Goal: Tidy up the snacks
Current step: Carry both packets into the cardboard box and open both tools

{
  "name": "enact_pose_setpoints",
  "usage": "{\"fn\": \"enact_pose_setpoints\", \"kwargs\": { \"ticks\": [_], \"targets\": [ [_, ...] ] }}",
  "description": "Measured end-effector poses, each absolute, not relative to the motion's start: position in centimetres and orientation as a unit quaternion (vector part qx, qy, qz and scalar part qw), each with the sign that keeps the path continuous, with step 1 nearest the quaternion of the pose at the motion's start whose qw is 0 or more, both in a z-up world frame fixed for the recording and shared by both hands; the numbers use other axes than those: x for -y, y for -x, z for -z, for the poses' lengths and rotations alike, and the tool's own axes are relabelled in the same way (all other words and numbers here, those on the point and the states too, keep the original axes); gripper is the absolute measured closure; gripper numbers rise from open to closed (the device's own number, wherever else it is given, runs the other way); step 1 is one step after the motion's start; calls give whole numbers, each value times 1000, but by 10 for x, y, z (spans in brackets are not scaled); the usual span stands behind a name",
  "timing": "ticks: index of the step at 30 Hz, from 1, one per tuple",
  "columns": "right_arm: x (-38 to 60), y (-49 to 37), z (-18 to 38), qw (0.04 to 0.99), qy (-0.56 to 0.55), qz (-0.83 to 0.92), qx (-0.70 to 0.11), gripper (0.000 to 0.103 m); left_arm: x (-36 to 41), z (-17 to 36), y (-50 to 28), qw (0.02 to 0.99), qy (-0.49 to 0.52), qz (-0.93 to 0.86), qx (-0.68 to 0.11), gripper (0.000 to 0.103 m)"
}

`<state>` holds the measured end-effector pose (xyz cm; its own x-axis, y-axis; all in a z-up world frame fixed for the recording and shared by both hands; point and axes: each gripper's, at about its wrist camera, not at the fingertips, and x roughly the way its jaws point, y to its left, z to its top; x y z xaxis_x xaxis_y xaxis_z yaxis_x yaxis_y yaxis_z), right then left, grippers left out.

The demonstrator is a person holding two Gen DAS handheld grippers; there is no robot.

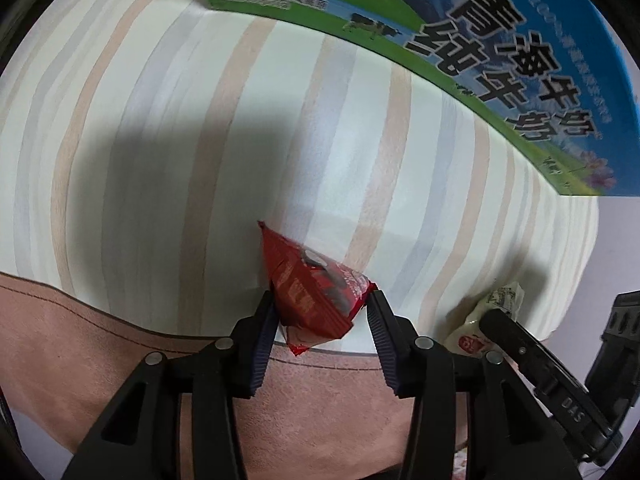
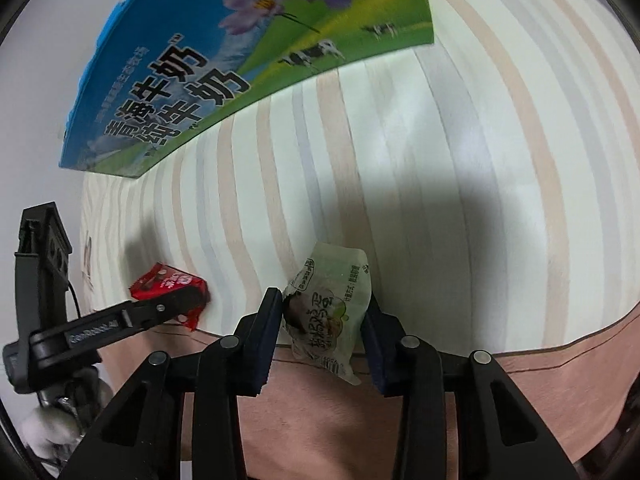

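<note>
My desk [image 1: 168, 128], under a striped cloth, lies open up to the milk carton [image 1: 520, 40] at its far side. At the near edge, my left gripper [image 1: 322, 300] pinches a red snack packet [image 1: 316, 292]. My right gripper [image 2: 324, 308] clamps a pale green snack packet [image 2: 328, 304], whose print only the right view shows.

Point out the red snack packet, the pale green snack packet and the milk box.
red snack packet [image 1: 316, 292], left wrist view, middle of its front.
pale green snack packet [image 2: 330, 304], right wrist view, printed front.
milk box [image 2: 224, 60], right wrist view, printed side.
</note>
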<state>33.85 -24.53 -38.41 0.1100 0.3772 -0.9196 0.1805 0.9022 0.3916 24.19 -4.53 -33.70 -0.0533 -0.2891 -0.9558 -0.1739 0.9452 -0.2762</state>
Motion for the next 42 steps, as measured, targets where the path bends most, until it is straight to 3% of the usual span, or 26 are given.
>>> {"fn": "enact_pose_setpoints", "kwargs": {
  "ticks": [4,7,9,11,23,36,42],
  "targets": [
    [242,-339,388,714,-212,-66,-664,50,66,331,-250,687,124,28,-716,60],
    [220,-338,391,726,-158,-66,-666,50,90,326,-251,701,92,24,-707,64],
    [207,-333,389,739,-109,-68,-662,50,102,324,-245,711,75,23,-699,64],
    [196,-328,387,746,-80,-75,-657,63,112,319,-240,714,64,26,-697,65],
    [228,-303,315,784,-116,-104,-601,63,129,258,-192,736,64,68,-671,65],
    [256,-376,180,841,-134,-129,-507,63,123,114,-285,795,52,144,-587,65],
    [252,-439,162,846,-106,-123,-509,63,120,113,-356,785,44,144,-601,65]
  ]
}}
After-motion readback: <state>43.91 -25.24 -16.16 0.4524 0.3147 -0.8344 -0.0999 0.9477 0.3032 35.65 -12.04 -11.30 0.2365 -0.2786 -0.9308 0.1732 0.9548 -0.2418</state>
